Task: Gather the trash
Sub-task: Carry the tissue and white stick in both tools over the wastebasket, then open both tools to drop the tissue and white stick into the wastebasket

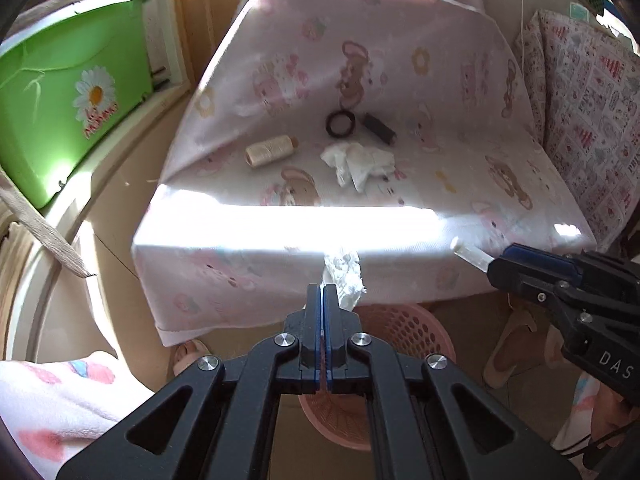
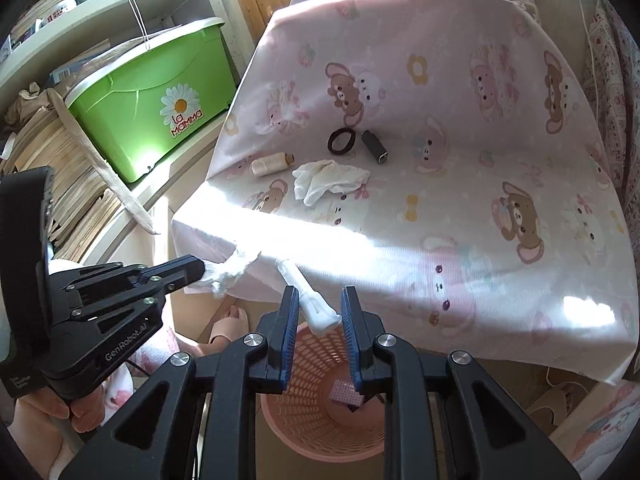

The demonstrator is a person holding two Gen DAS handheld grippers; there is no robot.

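My left gripper (image 1: 323,293) is shut on a crumpled white tissue (image 1: 347,276) just off the table's front edge; the right wrist view has this gripper (image 2: 200,270) and its tissue (image 2: 230,274) at the left. My right gripper (image 2: 320,300) is shut on a white plastic tube (image 2: 306,296) that lies slanted between the blue pads. From the left wrist, that gripper (image 1: 500,265) shows with the tube (image 1: 470,254) poking out. A pink mesh basket (image 2: 312,364) (image 1: 404,328) stands on the floor below both. Another crumpled tissue (image 1: 360,162) (image 2: 328,180) lies on the pink tablecloth (image 2: 460,208).
On the cloth sit a cream thread spool (image 2: 270,164), a black ring (image 2: 342,140) and a dark cylinder (image 2: 374,146). A green lidded box (image 2: 160,96) stands on shelves to the left. A patterned cushion (image 1: 580,120) is at the right, a slipper (image 1: 508,344) on the floor.
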